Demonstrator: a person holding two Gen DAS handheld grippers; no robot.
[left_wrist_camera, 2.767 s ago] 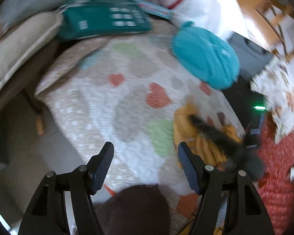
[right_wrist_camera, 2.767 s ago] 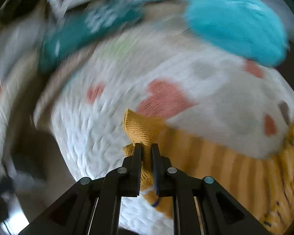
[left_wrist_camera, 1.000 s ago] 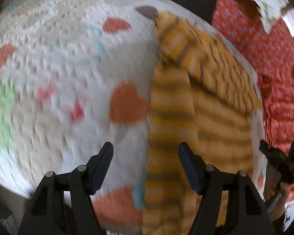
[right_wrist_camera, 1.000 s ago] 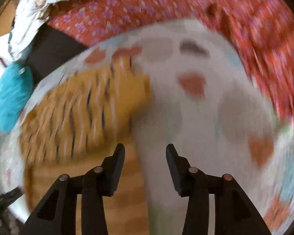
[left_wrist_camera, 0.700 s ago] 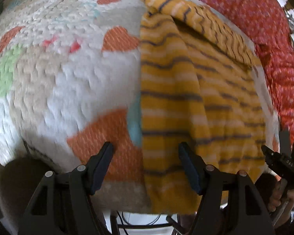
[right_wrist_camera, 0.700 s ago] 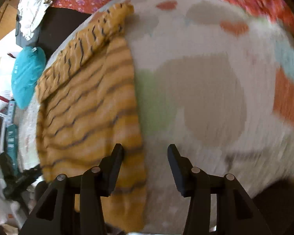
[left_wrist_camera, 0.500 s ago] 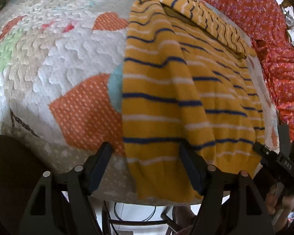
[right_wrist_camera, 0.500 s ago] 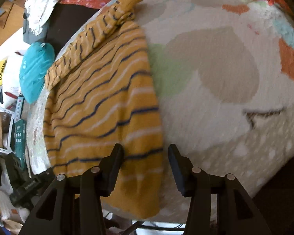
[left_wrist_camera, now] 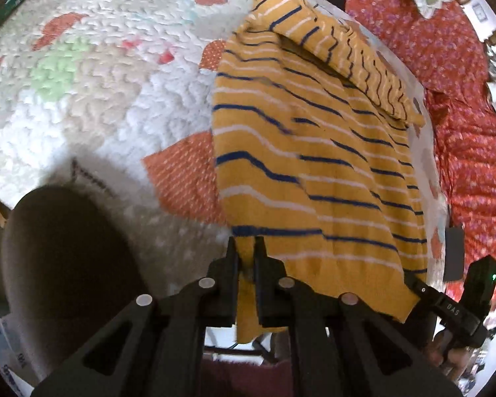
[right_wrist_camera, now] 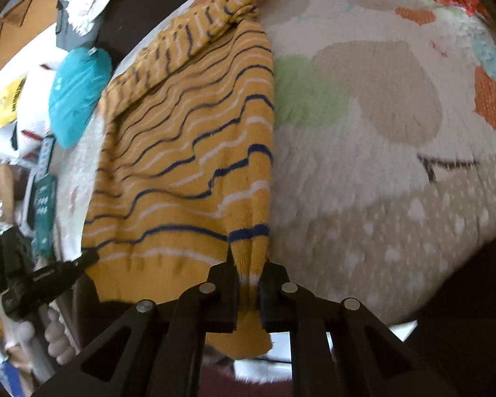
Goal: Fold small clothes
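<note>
Two grippers, two corners: both are pinching the near hem of the yellow striped sweater (left_wrist_camera: 314,152) right now. The left gripper (left_wrist_camera: 246,248) has its fingers pressed tight on the hem's left corner, cloth bunched between them. The right gripper (right_wrist_camera: 246,264) is clamped the same way on the hem's right corner, with a flap of yellow hanging down below its fingers.

The sweater lies flat on the heart-patterned quilt (left_wrist_camera: 99,76), its hem spilling just over the near edge, its body running away toward twelve o'clock. At the far end, up around one o'clock in the left view, a sleeve (left_wrist_camera: 357,53) is already folded across the chest. Seen from the right wrist, that same sleeve (right_wrist_camera: 188,29) runs diagonally at about eleven o'clock. A teal pouch (right_wrist_camera: 77,89) sits off at ten o'clock, clear of the garment, and a red floral cloth (left_wrist_camera: 463,115) lies just past the quilt at three o'clock.

By my reckoning the sides are done and this is the bottom-up fold. The next move calls for both corners to rise together and travel toward twelve o'clock, level with each other, then land on the folded sleeve. If one side leads, the fold line will skew. The knit looks soft, so it may sag in the middle.
</note>
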